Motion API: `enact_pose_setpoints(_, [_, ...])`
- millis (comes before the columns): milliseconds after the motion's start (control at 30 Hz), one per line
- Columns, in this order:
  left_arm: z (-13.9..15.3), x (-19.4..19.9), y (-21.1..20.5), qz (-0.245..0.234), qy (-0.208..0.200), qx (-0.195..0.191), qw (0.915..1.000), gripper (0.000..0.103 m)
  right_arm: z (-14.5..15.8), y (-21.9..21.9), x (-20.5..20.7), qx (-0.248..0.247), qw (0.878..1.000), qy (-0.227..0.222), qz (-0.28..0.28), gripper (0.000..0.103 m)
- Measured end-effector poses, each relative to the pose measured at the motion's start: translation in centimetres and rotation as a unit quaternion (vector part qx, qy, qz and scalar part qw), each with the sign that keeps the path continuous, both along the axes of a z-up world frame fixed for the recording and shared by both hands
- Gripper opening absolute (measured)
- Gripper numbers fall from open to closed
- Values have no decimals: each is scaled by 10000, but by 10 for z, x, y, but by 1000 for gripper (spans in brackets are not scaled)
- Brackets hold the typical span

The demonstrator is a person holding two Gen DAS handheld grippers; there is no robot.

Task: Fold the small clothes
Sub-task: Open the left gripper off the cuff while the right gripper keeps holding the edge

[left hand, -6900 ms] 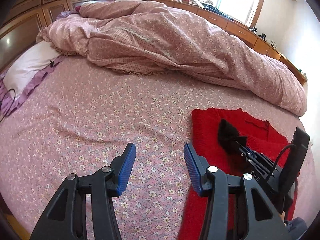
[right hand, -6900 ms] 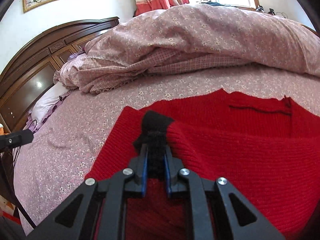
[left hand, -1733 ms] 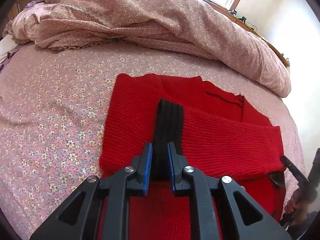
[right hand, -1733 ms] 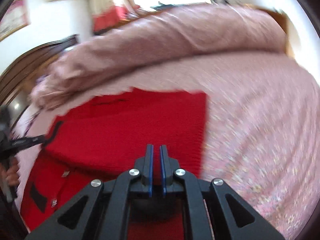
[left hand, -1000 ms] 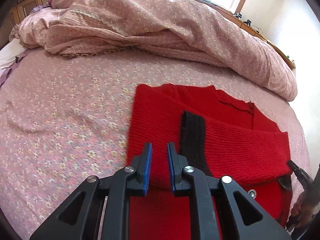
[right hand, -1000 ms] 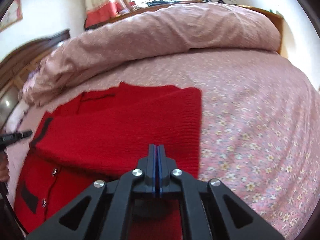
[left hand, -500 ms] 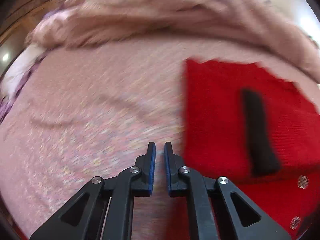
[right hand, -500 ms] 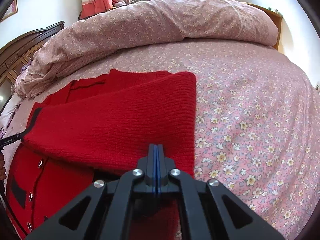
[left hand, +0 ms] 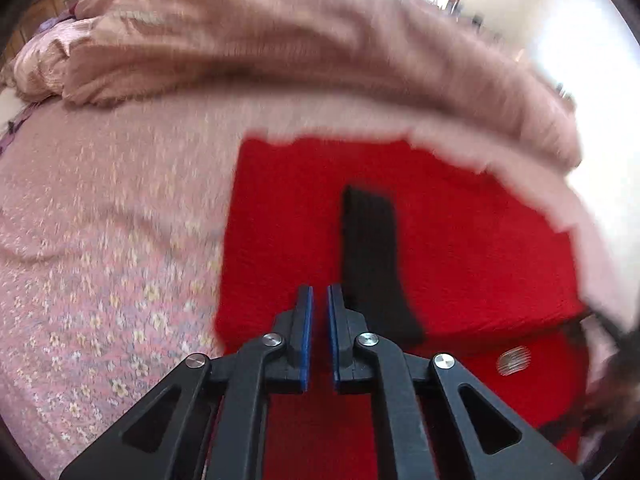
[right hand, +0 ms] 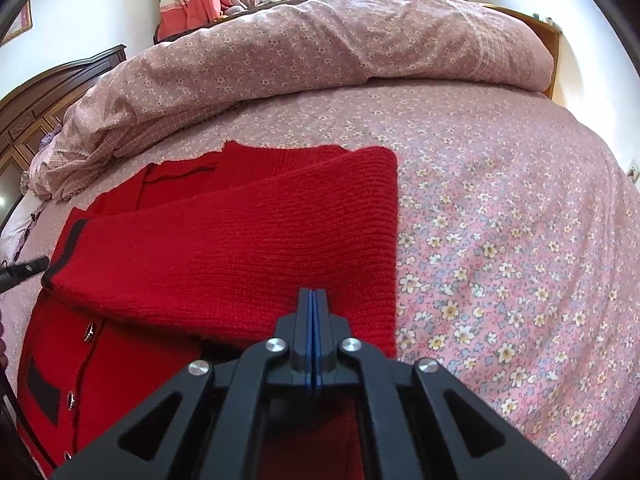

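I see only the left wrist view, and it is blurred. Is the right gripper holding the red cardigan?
Observer: No. The right gripper is shut, with no cloth between its pads.
Operator: Where does the folded sleeve end on that side?
Observer: The folded sleeve turns over at a straight edge, next to bare bedsheet.
Operator: What lies below the sleeve?
Observer: A black pocket trim on the cardigan front, near the picture's left edge.

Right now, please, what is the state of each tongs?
Left tongs: shut, holding nothing, over the red cardigan.
Right tongs: shut, holding nothing.
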State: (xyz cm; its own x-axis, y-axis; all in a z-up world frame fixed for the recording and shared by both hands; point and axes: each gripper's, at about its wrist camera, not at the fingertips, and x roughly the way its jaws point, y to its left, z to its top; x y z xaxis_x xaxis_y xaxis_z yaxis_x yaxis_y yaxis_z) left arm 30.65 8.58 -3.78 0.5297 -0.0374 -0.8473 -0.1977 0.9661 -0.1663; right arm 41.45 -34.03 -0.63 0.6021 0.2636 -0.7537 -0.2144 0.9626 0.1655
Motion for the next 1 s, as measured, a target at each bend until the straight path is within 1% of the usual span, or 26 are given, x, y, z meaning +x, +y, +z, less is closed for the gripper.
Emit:
enact_pose_setpoints(33, [-7, -2, 1, 22, -41, -8, 10000, 0, -2, 0, -1, -53, 10000, -13, 9, 0])
enact_pose_setpoints(67, [-7, -3, 4, 43, -112, 4, 9999, 0, -4, -1, 0, -95, 10000, 6, 0, 0])
enact_pose_setpoints(100, [-6, -2, 5, 52, -90, 13, 9999, 0, -5, -2, 0, -76, 10000, 24, -9, 0])
enact_pose_setpoints(200, [-3, -6, 9, 203, -109, 233, 9995, 0, -5, -6, 0, -48, 9999, 9, -117, 0])
enact_pose_setpoints(300, [-3, -8, 9, 287, -126, 309, 9990, 0, -4, -5, -2, -198, 9995, -66, -219, 0])
enact_pose_setpoints(400, [-2, -9, 10, 376, -128, 337, 9986, 0, -2, -7, -3, -479, 9974, -207, -499, 0])
enact_pose_setpoints(500, [-4, -8, 15, 439, -148, 419, 9980, 0, -3, -14, -1, -316, 9980, -125, -538, 0])
enact_pose_setpoints(600, [-6, -7, 15, 528, -200, 574, 9968, 0, -3, -10, -2, -455, 9975, -153, -509, 0])
enact_pose_setpoints(700, [-6, -7, 15, 597, -214, 662, 9958, 0, -3, -12, -1, -442, 9974, -141, -555, 0])
enact_pose_setpoints(1000, [-7, -4, 18, 588, -193, 681, 9958, 0, -4, -16, 0, -578, 9947, -164, -832, 0])
